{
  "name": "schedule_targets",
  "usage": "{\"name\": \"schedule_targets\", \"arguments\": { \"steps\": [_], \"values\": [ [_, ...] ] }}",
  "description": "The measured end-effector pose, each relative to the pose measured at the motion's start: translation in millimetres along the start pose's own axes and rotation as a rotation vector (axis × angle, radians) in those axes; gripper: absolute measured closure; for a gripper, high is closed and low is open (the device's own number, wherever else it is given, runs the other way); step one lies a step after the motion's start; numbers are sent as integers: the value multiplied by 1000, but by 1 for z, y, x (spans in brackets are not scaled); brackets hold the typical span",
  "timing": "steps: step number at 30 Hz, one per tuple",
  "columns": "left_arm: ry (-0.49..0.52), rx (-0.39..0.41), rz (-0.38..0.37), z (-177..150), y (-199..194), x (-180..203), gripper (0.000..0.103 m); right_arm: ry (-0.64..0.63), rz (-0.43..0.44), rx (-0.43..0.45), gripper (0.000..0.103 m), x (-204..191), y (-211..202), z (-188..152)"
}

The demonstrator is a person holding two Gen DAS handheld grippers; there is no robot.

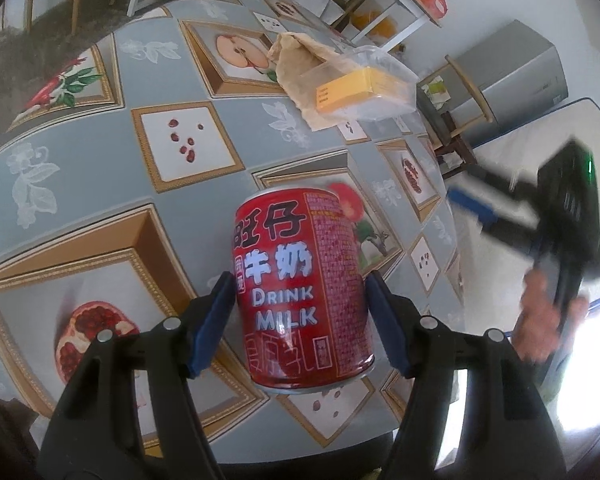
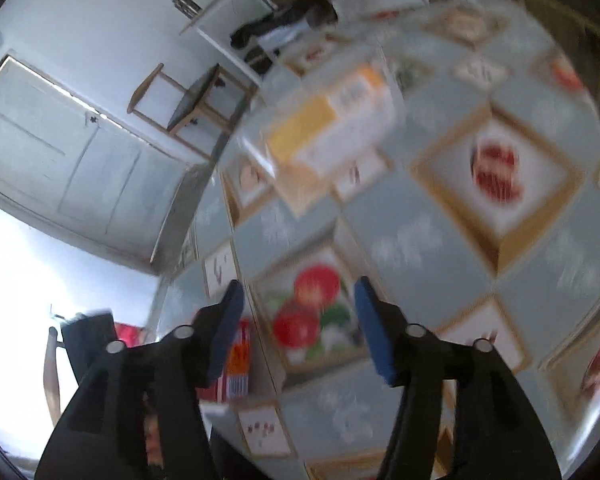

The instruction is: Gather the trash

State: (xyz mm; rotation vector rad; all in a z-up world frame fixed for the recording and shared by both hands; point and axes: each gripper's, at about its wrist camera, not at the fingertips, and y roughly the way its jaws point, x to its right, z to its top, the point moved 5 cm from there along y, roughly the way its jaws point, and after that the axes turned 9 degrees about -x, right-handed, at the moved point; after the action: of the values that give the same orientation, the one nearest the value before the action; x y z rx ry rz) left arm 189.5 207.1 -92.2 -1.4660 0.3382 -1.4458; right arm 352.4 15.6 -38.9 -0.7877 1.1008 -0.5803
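Between the blue pads of the left gripper [image 1: 300,320] a red cylindrical metal drink can [image 1: 302,288] printed "DRINK MILK" is seen, upright on the fruit-patterned vinyl tablecloth [image 1: 100,152]. The pads flank its lower body on both sides; the right pad looks to be touching or nearly touching the wall, while on the left a sliver of gap appears, so the jaws are judged apart around the can, not yet clamped. The can is judged light if emptied, rigid at top and bottom rims but easily dented mid-wall, and smooth enough to slip (the printed lacquer offers little friction). A hold across the middle of the body, pads square to the wall, would be best suited, with moderate pressure.

Farther ahead of this gripper, a crumpled brown paper bag [image 1: 300,68] and a clear plastic bag holding a yellow box [image 1: 356,88] are found lying together on the cloth.

Off to its right, beyond the table edge, the right gripper [image 1: 476,208] is seen blurred, held in a hand [image 1: 544,320]. In its own view its jaws [image 2: 296,320] stand apart with nothing between them, above the cloth near the table edge; a red carton [image 2: 236,360] is glimpsed below its left finger.
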Motion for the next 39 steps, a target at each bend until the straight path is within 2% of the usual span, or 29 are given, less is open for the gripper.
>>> {"name": "schedule_targets", "arguments": {
  "steps": [5,7,10,12,13,17,22,26,29,32,33,35,37,38,39],
  "values": [
    [4,8,-6,-4,-4,-3,40,79,-9,93,37,-8,-6,58],
    [6,10,-7,-4,-3,-2,40,113,-100,149,37,-10,-2,85],
    [11,10,-7,-5,-3,-2,40,70,-226,213,37,-22,10,120],
    [11,11,-9,-5,-3,-2,40,45,-292,210,37,-25,21,135],
    [9,11,-10,-5,-4,-2,40,40,-359,201,37,-21,29,142],
    [11,10,-11,-6,-4,-2,40,61,-492,152,41,3,46,141],
    [12,8,-21,-6,-3,-3,40,123,-450,93,45,39,42,97],
    [17,7,-22,-6,-3,-3,40,130,-478,69,46,60,35,71],
    [13,7,-25,-6,-2,-4,40,98,-470,126,46,55,13,69],
    [15,7,-24,-6,-1,-4,40,-5,-412,167,44,28,-2,84],
    [17,6,-24,-5,-1,-3,40,-66,-394,161,42,13,-1,94],
    [18,6,-24,-5,-1,-3,40,-176,-362,130,28,-13,9,110],
    [15,5,-27,-5,-1,-3,40,-297,-317,89,21,-41,27,130],
    [12,4,-28,-5,-1,-3,40,-343,-299,56,12,-52,40,141],
    [11,3,-31,-5,0,-3,40,-379,-267,-12,8,-61,58,151]
  ]
}}
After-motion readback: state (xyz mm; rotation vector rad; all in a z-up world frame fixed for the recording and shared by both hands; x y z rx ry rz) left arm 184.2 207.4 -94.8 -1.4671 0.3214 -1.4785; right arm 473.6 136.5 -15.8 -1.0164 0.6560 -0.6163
